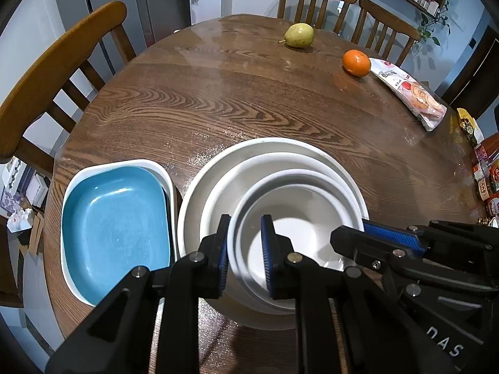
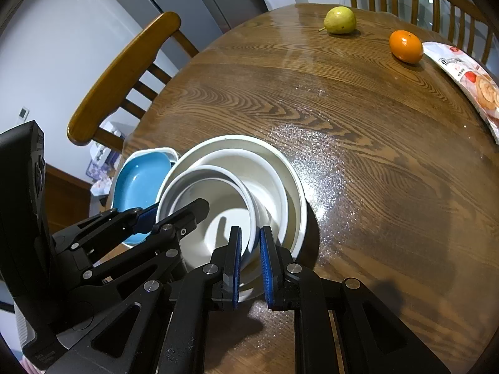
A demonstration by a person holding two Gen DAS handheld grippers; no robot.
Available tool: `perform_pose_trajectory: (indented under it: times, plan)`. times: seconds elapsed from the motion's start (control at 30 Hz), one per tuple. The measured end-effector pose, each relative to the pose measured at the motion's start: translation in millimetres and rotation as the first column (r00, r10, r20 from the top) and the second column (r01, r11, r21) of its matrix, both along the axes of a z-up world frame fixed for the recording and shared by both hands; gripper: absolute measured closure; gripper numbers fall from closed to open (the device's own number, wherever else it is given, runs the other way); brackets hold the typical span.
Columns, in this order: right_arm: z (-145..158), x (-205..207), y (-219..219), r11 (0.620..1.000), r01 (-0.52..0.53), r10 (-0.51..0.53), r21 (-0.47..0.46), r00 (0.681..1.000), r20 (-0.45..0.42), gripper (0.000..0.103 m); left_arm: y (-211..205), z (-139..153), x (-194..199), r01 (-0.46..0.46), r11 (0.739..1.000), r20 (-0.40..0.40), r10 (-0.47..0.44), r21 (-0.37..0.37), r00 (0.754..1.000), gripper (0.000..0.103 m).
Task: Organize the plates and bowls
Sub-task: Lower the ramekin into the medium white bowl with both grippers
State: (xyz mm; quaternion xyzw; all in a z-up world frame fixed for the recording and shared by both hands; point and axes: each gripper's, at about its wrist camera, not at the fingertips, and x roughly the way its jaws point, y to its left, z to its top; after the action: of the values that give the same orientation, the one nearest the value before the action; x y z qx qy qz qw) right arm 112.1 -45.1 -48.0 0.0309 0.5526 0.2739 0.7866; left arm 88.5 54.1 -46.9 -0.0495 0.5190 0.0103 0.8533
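Observation:
Three white round bowls sit nested near the table's front edge: a large outer bowl (image 1: 218,168), a middle bowl (image 1: 259,163) and a small inner bowl (image 1: 299,212). My left gripper (image 1: 245,237) straddles the inner bowl's left rim, jaws slightly apart around it. My right gripper (image 2: 249,243) straddles the inner bowl's (image 2: 212,193) right rim the same way; it also shows in the left wrist view (image 1: 374,237). A blue square dish (image 1: 115,221) sits in a white square dish (image 1: 146,163) left of the bowls.
A pear (image 1: 298,35), an orange (image 1: 356,63) and a snack packet (image 1: 411,92) lie at the far side of the round wooden table (image 1: 218,99). Jars (image 1: 486,180) stand at the right edge. Wooden chairs (image 1: 53,71) surround the table.

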Motion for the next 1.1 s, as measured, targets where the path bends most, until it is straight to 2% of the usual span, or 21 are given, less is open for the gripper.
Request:
perform_pose_trajectory:
  times: [1.1]
  plan:
    - [1.1,0.6,0.5,1.0,0.009,-0.009,0.001,1.0,-0.006,0.087,0.1,-1.1,-0.2,0.002,1.0,-0.011,-0.002,0.006,1.0,0.088]
